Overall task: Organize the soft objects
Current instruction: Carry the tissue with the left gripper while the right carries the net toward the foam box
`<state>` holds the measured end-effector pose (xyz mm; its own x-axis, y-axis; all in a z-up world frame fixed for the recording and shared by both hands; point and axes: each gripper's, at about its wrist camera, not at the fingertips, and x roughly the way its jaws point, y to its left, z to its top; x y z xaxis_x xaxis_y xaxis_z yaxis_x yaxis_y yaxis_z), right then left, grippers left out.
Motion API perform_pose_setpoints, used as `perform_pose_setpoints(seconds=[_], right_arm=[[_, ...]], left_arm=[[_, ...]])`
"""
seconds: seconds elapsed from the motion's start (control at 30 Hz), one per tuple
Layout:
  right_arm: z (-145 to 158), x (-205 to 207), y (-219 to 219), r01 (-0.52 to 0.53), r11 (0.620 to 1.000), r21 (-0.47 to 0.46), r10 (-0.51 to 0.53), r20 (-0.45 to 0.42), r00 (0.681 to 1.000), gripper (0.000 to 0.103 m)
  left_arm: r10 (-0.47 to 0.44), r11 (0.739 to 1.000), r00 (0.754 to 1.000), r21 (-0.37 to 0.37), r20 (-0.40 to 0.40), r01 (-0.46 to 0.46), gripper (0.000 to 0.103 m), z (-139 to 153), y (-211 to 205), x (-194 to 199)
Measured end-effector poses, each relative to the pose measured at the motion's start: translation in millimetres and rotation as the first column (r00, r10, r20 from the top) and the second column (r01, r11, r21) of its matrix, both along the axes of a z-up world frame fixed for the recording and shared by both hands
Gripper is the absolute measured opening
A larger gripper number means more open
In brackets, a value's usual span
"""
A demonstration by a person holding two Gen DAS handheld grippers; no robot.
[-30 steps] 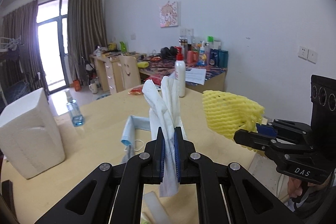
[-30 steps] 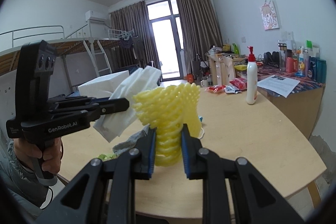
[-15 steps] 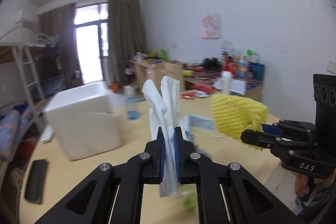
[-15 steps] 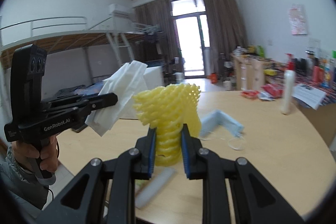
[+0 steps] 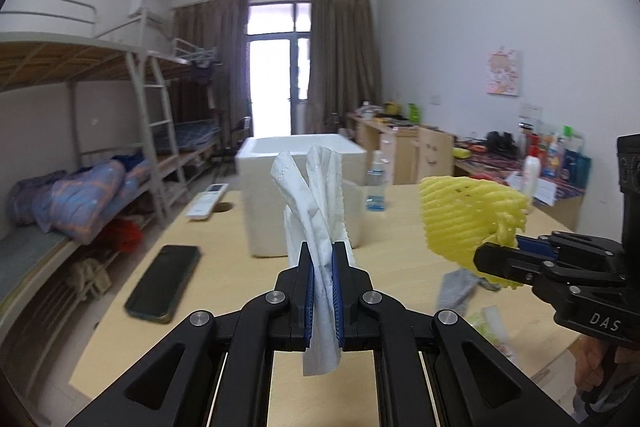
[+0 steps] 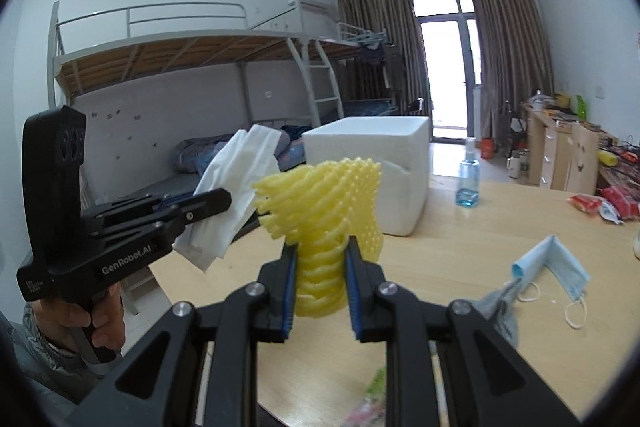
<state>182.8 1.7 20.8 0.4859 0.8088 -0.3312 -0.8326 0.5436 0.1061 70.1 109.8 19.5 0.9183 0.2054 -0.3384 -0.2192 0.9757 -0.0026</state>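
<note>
So the only container we've got is the white foam box (image 5: 262, 195) standing on the wooden table (image 5: 224, 247). From these angles we can't see down inside it, so no idea what's in there.

Compared with a second ago, both our views have swung round: the left camera used to face the cluttered desk and the white pump bottle, now it looks at the bunk bed (image 5: 80, 131) and the balcony door, with the box dead ahead. A black phone (image 5: 164, 283) has come into view on the table too. The grips themselves haven't changed.

Our left gripper (image 5: 321, 291) is squeezed fully shut on a folded white tissue (image 5: 316, 203), which sticks up in two crumpled flaps and hangs a bit below the pads. Our right gripper (image 6: 321, 291) is narrowly parted, pinching a yellow foam net sleeve (image 6: 324, 211) at its waist, so the mesh flares out above. Both are held up in the air over the table, near the box. A blue face mask (image 6: 556, 263) lies flat on the table.
</note>
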Motion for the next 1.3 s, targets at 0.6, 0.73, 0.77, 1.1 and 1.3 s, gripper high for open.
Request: perform_pose_setpoints(seconds=[0.6,0.73,0.77,1.1,1.3], right_arm=[[7.6,-3.3,14.8,-0.008,1.0,0.009,0.008,-0.002,1.0,0.025],[20.9,1.6,17.9,-0.008,1.0,0.022,0.008,0.005,1.0,0.025],[23.5,2.8,20.3,-0.008,1.0,0.022,0.008,0.006,1.0,0.025],[57.8,24.8,51.7,-0.018,1.0,0.013,0.018,0.02,1.0,0.025],[60.1,45.0,70.0,-0.006,1.0,-0.006,0.006,0.015,1.0,0.025]], left_arm=[[0.017,1.0,1.0,-0.003,0.003,-0.017,0.009,4.9,2.0,4.1],[0.015,1.0,1.0,0.003,0.014,-0.015,0.009,17.3,6.2,13.7],[0.015,1.0,1.0,0.007,0.018,-0.015,0.009,21.1,8.2,16.8],[-0.004,1.0,0.999,0.019,0.039,0.004,0.009,55.3,30.7,51.3],[-0.007,1.0,1.0,0.023,0.024,0.007,0.009,59.0,44.4,74.0]])
